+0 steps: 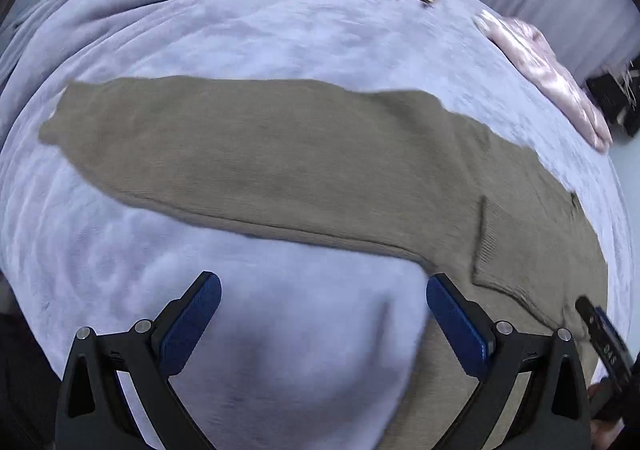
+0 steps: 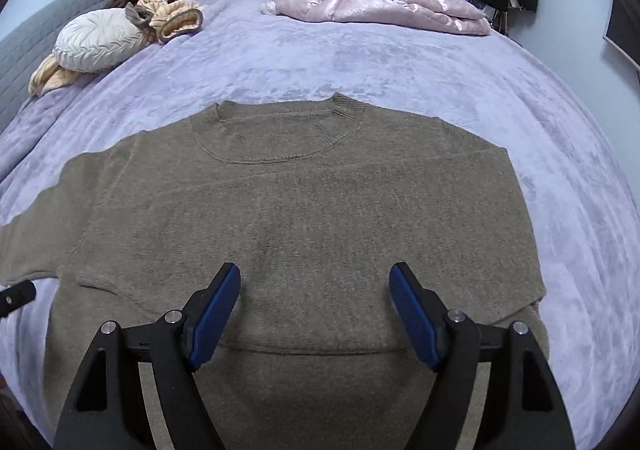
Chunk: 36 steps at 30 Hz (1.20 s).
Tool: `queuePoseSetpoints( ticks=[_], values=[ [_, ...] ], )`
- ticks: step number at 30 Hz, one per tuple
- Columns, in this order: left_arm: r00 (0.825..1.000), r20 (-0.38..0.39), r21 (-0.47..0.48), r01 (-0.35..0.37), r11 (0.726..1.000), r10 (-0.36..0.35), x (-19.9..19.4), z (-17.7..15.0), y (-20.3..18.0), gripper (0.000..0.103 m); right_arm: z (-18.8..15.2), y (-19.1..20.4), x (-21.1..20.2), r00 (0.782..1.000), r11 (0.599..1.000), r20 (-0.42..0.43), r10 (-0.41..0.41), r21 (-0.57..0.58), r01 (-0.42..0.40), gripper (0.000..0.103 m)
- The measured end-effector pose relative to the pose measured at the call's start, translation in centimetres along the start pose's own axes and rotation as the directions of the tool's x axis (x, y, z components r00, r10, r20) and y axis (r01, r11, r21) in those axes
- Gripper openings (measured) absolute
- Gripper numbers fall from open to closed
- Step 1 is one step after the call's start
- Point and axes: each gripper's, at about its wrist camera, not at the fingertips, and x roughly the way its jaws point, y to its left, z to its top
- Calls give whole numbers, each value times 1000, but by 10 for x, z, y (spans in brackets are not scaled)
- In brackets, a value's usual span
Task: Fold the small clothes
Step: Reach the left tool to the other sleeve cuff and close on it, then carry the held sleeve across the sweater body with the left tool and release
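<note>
One brown sweater [image 2: 304,209] lies flat on the lilac bed [image 2: 400,61], collar toward the far edge and hem toward the near edge. One sleeve [image 1: 240,153] stretches out straight toward the bed's left side, its long axis running across the left wrist view; the other sleeve looks already tucked in along the right side, though that edge is hard to read.

The left gripper [image 1: 323,314] hangs with its fingers spread and nothing between them, over bare blanket just in front of the sleeve, its right finger [image 1: 456,324] next to the armpit. The sleeve lies ahead of and across these fingers, so the left hand is plainly the nearer one for folding it inward. The right gripper [image 2: 315,314] is likewise released and empty, poised above the lower middle of the sweater's body, the hem just beneath it.

Elsewhere on the bed: one round white cushion [image 2: 100,39] with one tan striped garment [image 2: 176,15] near the far left corner, and one pink jacket [image 2: 380,3] along the far edge, all well apart from the sweater.
</note>
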Motion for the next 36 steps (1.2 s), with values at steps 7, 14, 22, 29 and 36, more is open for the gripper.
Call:
queuePoseSetpoints(
  ticks=[7, 14, 22, 29, 36],
  values=[
    [962, 103, -417, 272, 867, -252, 11, 28, 167, 103, -14, 28, -6, 999, 998, -17, 46, -41, -47, 80],
    [871, 266, -495, 491, 717, -412, 39, 48, 206, 103, -26, 46, -10, 999, 994, -34, 25, -103, -29, 80],
    [977, 180, -314, 165, 935, -112, 59, 91, 164, 103, -32, 46, -6, 998, 994, -69, -14, -111, 6, 80],
    [991, 123, -307, 84, 948, -48, 61, 105, 168, 6, -36, 39, -3, 996, 996, -90, -28, -86, 20, 80],
    [968, 228, -306, 172, 936, -103, 15, 98, 169, 6, -39, 44, -6, 996, 995, -88, -15, -96, 7, 80]
  ],
)
